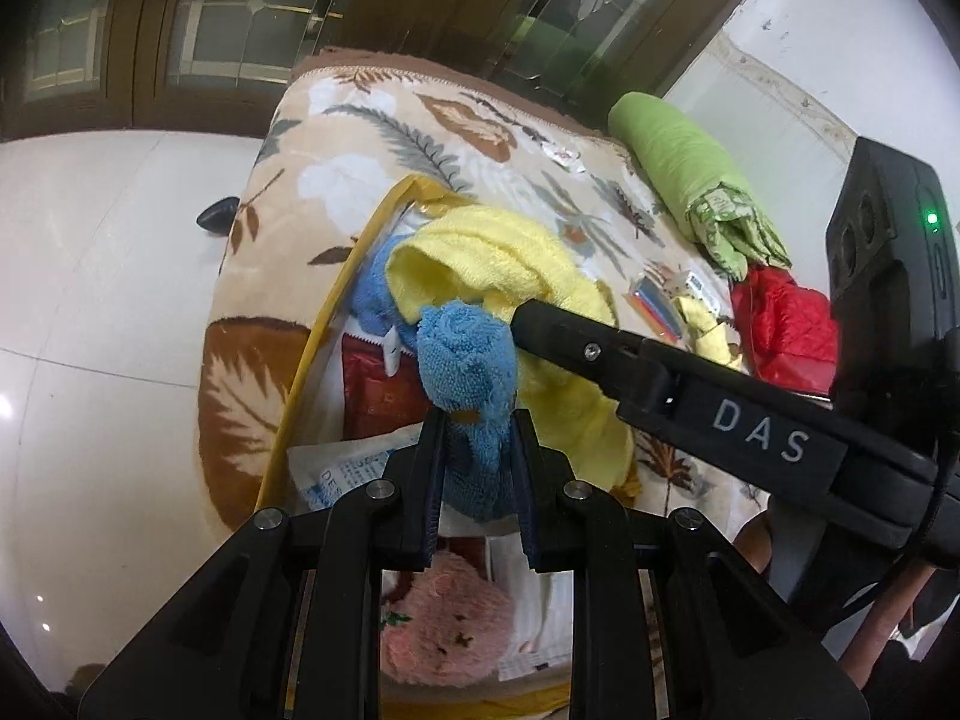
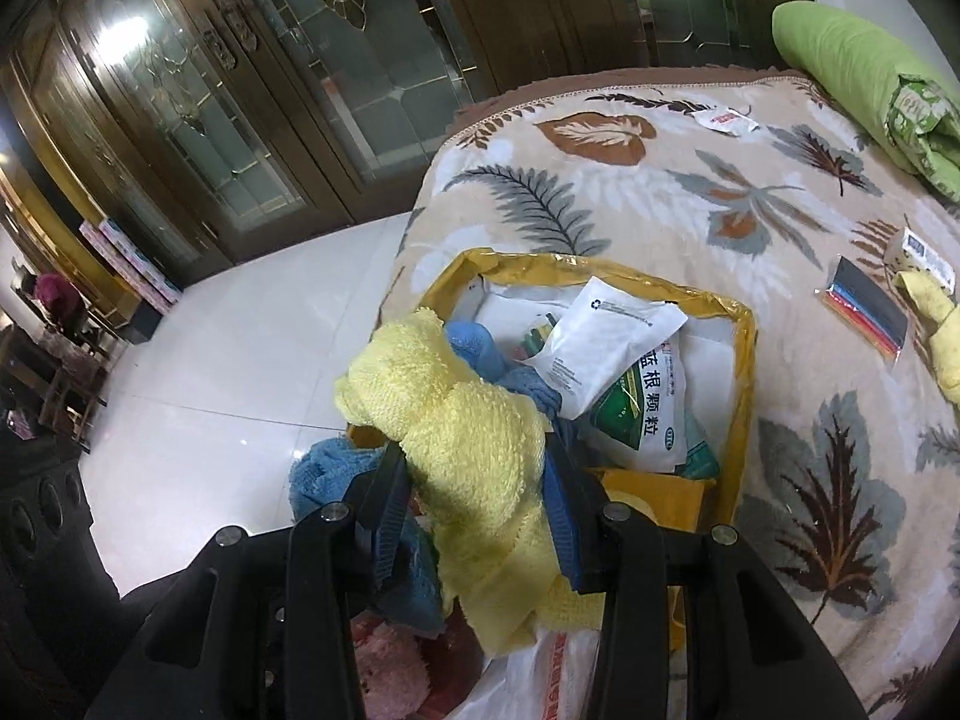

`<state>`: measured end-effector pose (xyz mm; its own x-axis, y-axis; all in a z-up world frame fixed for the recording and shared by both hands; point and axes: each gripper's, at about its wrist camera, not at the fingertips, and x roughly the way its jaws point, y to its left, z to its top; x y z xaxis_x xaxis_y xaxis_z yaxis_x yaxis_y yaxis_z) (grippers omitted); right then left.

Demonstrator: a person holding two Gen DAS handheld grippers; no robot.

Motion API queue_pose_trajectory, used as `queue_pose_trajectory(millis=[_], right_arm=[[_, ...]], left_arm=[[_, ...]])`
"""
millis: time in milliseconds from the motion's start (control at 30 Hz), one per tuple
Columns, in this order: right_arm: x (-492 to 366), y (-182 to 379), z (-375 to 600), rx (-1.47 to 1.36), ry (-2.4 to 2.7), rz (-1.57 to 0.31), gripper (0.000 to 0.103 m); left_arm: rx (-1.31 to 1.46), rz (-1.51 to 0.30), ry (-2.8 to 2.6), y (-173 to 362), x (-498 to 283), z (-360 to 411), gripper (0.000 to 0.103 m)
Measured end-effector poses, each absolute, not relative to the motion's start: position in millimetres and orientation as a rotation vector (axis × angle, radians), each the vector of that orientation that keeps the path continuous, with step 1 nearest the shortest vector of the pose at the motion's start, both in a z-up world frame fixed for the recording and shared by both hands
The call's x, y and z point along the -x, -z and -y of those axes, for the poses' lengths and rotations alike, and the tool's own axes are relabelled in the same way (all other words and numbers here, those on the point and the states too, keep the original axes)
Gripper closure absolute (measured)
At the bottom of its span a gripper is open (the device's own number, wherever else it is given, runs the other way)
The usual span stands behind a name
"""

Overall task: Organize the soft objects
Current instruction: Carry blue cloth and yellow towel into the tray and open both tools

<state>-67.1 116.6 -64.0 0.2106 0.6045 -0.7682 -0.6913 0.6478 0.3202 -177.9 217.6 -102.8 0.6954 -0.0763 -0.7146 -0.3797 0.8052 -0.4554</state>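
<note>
A blue towel (image 1: 465, 360) is bunched between the fingers of my left gripper (image 1: 477, 420), which is shut on it above the yellow-rimmed storage bag (image 1: 336, 300). My right gripper (image 2: 474, 456) is shut on a yellow towel (image 2: 474, 438) that hangs over the same bag (image 2: 741, 360); its arm crosses the left wrist view, and the yellow towel (image 1: 480, 258) drapes past the blue one. More blue cloth (image 2: 324, 468) lies at the bag's left edge. A pink plush (image 1: 444, 624) sits low in the bag, under my left gripper.
The bag rests on a leaf-patterned blanket (image 2: 660, 180) on a bed. White medicine packets (image 2: 612, 360) lie inside the bag. A green pillow (image 1: 678, 162), a red quilted item (image 1: 786, 324), a small yellow cloth (image 2: 942, 324) and a coloured packet (image 2: 864, 300) lie on the bed. White tiled floor (image 1: 108, 300) lies left.
</note>
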Motion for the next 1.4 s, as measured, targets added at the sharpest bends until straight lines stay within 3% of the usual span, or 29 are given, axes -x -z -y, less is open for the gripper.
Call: queue_pose_trajectory(millis=[500, 733, 833, 867, 900, 1067, 1400], right_arm=[[63, 80, -116, 0.116, -0.882, -1.037, 0.060], [61, 81, -113, 0.070, -0.912, -1.060, 0.051], [64, 76, -109, 0.051, -0.932, -1.053, 0.046], [65, 75, -108, 0.049, -0.937, -1.054, 0.045], [65, 75, -107, 0.042, -0.942, -1.059, 0.045], [67, 65, -96, -0.013, -0.962, -1.048, 0.036], [51, 45, -37, -0.099, -0.929, -1.012, 0.034]], left_arm=[[0.612, -0.853, -0.179, 119, 163, -218, 0.083], [0.636, -0.839, -0.171, 122, 164, -218, 0.081], [0.650, -0.813, -0.158, 118, 168, -221, 0.069], [0.649, -0.803, -0.149, 116, 169, -221, 0.057], [0.647, -0.789, -0.138, 114, 170, -219, 0.051], [0.586, -0.761, -0.136, 103, 176, -211, 0.051], [0.551, -0.690, -0.155, 84, 196, -191, 0.051]])
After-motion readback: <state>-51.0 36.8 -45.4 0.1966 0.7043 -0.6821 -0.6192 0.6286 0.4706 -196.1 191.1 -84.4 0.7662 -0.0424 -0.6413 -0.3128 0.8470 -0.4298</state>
